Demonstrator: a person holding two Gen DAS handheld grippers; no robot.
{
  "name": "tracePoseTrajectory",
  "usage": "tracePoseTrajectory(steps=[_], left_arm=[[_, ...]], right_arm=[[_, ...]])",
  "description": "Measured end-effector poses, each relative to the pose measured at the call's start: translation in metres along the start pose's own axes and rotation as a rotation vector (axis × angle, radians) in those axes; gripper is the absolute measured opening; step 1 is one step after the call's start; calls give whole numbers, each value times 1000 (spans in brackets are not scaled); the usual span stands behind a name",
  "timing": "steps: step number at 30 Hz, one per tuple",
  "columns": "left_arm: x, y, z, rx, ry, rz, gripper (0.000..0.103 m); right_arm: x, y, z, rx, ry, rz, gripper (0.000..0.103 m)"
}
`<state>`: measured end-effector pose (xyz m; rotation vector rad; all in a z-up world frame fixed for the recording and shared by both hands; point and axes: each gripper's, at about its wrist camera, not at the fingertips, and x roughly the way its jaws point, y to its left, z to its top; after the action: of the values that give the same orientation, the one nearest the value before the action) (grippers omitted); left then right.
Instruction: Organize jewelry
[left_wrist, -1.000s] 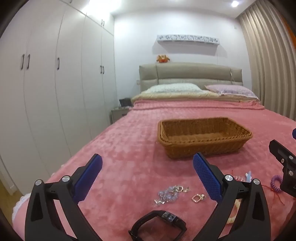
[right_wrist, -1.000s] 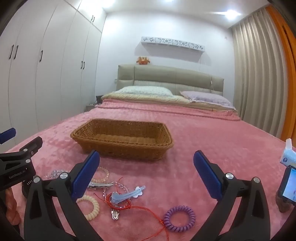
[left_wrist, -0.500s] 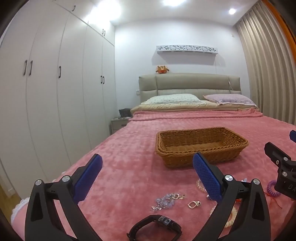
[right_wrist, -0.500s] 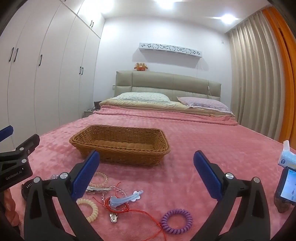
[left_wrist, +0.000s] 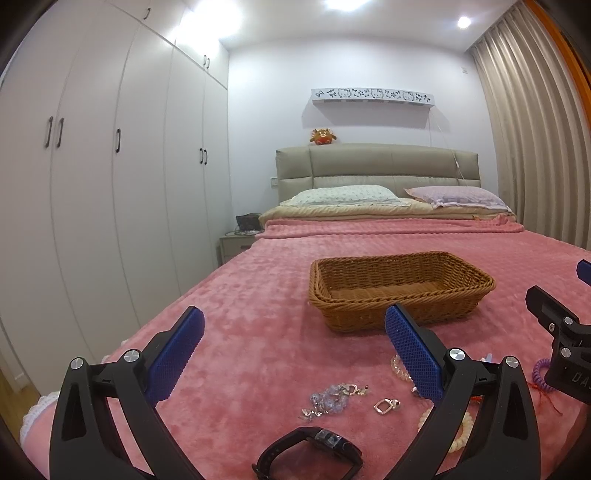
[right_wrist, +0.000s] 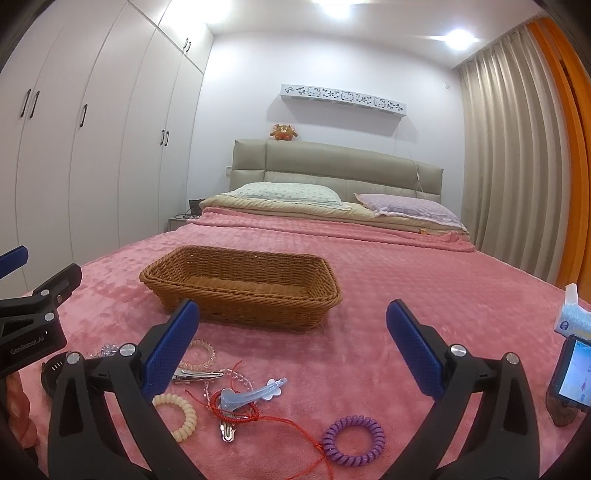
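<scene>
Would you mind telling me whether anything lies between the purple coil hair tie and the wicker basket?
Nothing visible does: only bare pink blanket separates the purple coil hair tie from the wicker basket; the other pieces lie to its left.

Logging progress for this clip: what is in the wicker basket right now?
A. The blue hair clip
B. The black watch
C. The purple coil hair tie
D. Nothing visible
D: the wicker basket shows only bare weave, while the purple coil hair tie, black watch and blue hair clip lie on the pink blanket.
</scene>
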<state>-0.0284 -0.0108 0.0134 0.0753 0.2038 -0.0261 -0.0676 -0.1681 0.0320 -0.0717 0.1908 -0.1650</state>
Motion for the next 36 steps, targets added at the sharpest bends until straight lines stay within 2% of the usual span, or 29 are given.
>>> tracePoseTrajectory(steps=[36], left_arm=[[2, 0, -1, -1, 20, -12, 95]], right_arm=[[3, 2, -2, -2, 17, -2, 97]])
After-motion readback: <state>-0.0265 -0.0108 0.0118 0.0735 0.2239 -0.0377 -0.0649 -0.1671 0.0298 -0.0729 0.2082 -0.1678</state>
